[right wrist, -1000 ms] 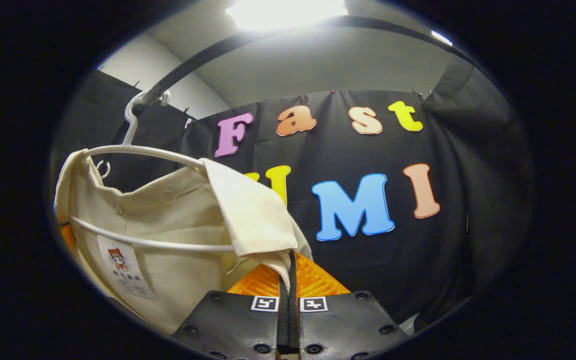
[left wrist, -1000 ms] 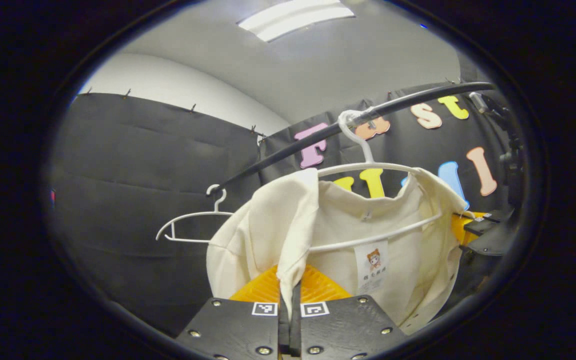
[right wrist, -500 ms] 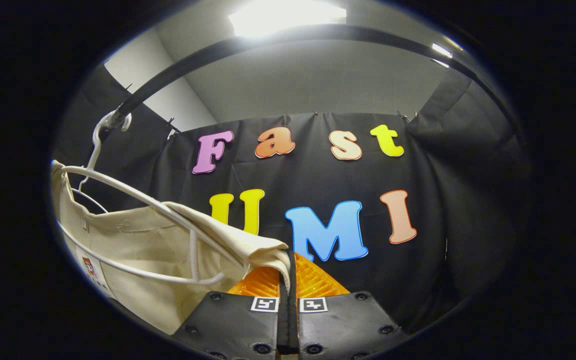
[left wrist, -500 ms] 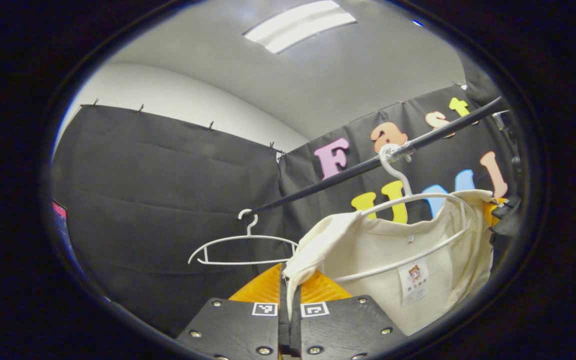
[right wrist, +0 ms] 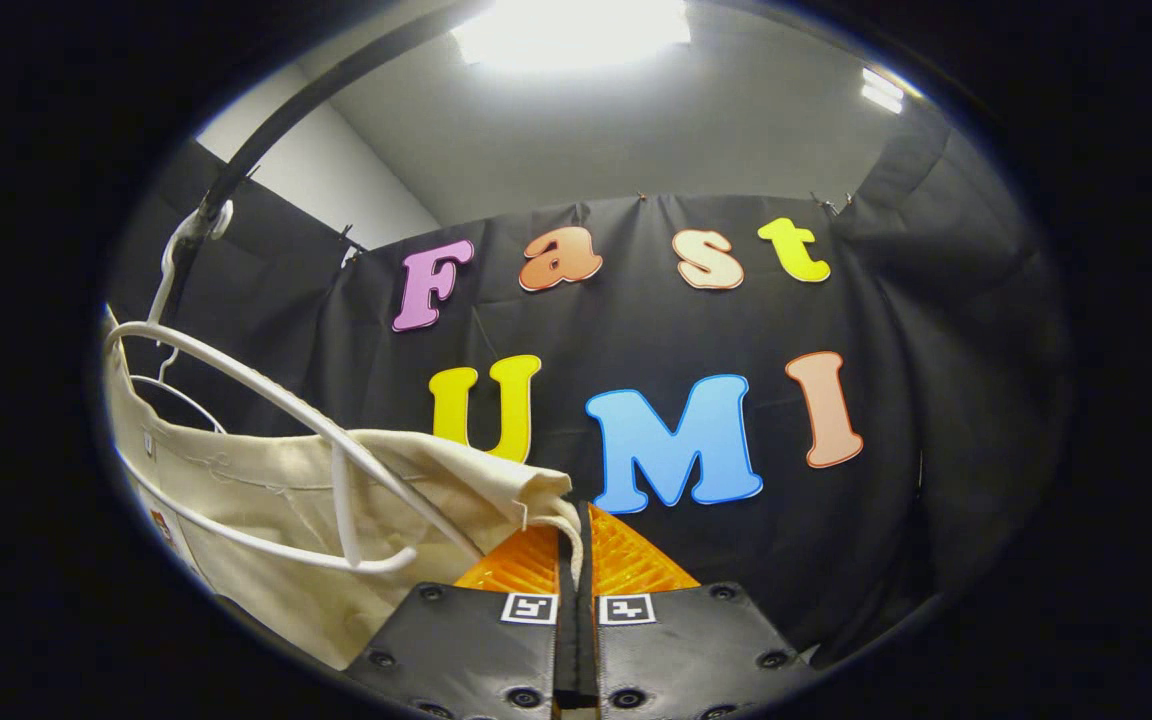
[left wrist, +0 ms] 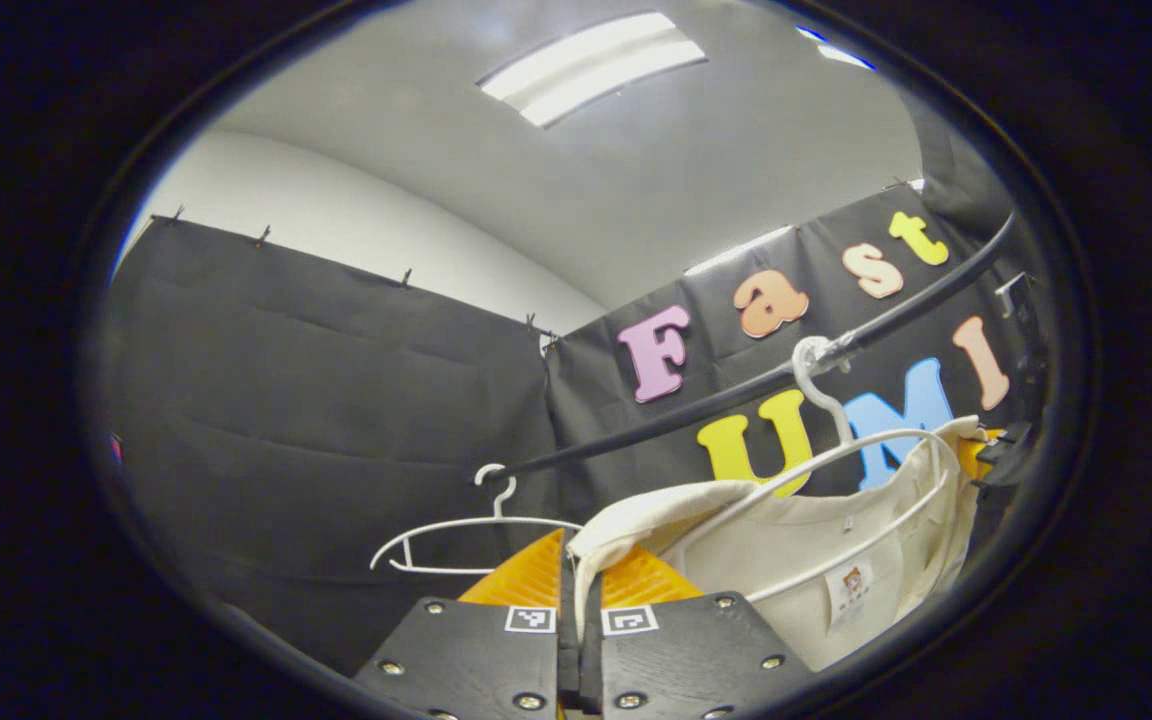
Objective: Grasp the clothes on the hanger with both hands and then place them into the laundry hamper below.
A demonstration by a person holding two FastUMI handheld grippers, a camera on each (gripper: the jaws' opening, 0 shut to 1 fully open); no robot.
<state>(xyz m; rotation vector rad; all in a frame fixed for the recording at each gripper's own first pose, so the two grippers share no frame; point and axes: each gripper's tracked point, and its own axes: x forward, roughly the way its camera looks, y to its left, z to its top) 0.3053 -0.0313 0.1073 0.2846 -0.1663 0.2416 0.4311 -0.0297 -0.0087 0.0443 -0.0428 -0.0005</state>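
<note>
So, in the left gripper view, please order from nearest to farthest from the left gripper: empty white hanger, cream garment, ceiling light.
1. Cream fabric garment, pinched in the left gripper.
2. Empty white plastic hanger, up on the left.
3. Long ceiling light, overhead, farthest.

1. The cream garment point(left wrist: 816, 590) runs off the lower right of my left gripper view, so I can't see its hem.
2. Its label point(left wrist: 848, 592) is too small to tell.
3. In my right gripper view, the garment's left part is cut off.
</note>
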